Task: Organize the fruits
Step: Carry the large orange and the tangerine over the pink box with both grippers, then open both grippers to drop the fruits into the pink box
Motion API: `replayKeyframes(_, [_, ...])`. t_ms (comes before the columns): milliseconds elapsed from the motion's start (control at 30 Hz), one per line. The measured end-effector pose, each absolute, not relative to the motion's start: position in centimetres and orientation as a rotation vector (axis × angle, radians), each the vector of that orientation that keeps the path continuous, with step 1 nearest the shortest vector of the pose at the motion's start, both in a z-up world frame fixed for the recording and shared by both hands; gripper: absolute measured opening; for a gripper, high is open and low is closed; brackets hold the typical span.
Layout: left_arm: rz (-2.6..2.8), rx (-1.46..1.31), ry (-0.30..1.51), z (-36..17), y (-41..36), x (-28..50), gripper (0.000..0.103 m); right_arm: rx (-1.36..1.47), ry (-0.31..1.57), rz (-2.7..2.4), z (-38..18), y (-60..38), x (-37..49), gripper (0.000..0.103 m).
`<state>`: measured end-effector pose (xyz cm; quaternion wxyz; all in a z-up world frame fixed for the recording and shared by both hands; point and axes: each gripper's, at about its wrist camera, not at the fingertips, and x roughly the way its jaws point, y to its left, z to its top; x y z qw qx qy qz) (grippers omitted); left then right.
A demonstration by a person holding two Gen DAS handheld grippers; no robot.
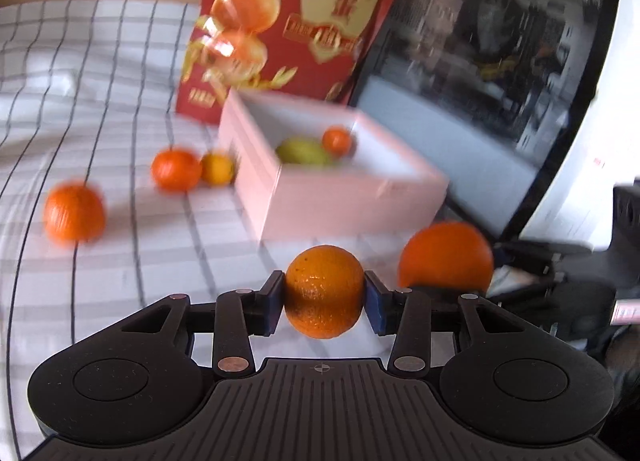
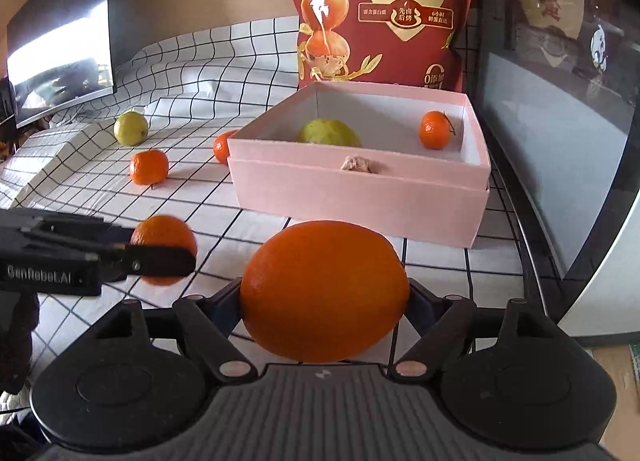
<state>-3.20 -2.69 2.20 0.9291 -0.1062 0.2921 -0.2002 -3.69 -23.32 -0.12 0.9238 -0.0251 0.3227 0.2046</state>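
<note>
Right wrist view: my right gripper (image 2: 324,297) fingers pinch a big orange (image 2: 324,291) at its widest; my left gripper (image 1: 325,303) pinches a small mandarin (image 1: 324,291), probably soft, before the pink box (image 2: 360,193).

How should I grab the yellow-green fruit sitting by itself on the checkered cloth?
Judging by its round shape, take the yellow-green fruit across its widest middle, one finger on each side, coming from above. It sits alone on the checkered cloth, with open room around it. Both grippers are busy now, each holding an orange.

Pink box (image 2: 360,197) holding green fruit (image 2: 328,132), small mandarin (image 2: 435,130)
</note>
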Motion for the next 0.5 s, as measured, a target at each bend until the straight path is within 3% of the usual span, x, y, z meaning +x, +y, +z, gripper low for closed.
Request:
replayKeyframes(233, [-0.493, -0.284, 0.455, 10.3, -2.6, 8.7, 0.047, -0.064, 0.489, 0.429, 6.7, -23.2, -0.8, 0.081])
replayKeyframes(367, [-0.400, -0.310, 0.523, 10.4, -2.6, 16.3, 0.046, -0.119, 0.525, 0.338, 10.5, -22.0, 3.7, 0.081])
replayKeyframes(500, [-0.421, -0.389, 0.484, 10.0, 0.1, 16.2, 0.046, -0.156, 0.618, 0.257, 10.6, -21.1, 9.3, 0.082])
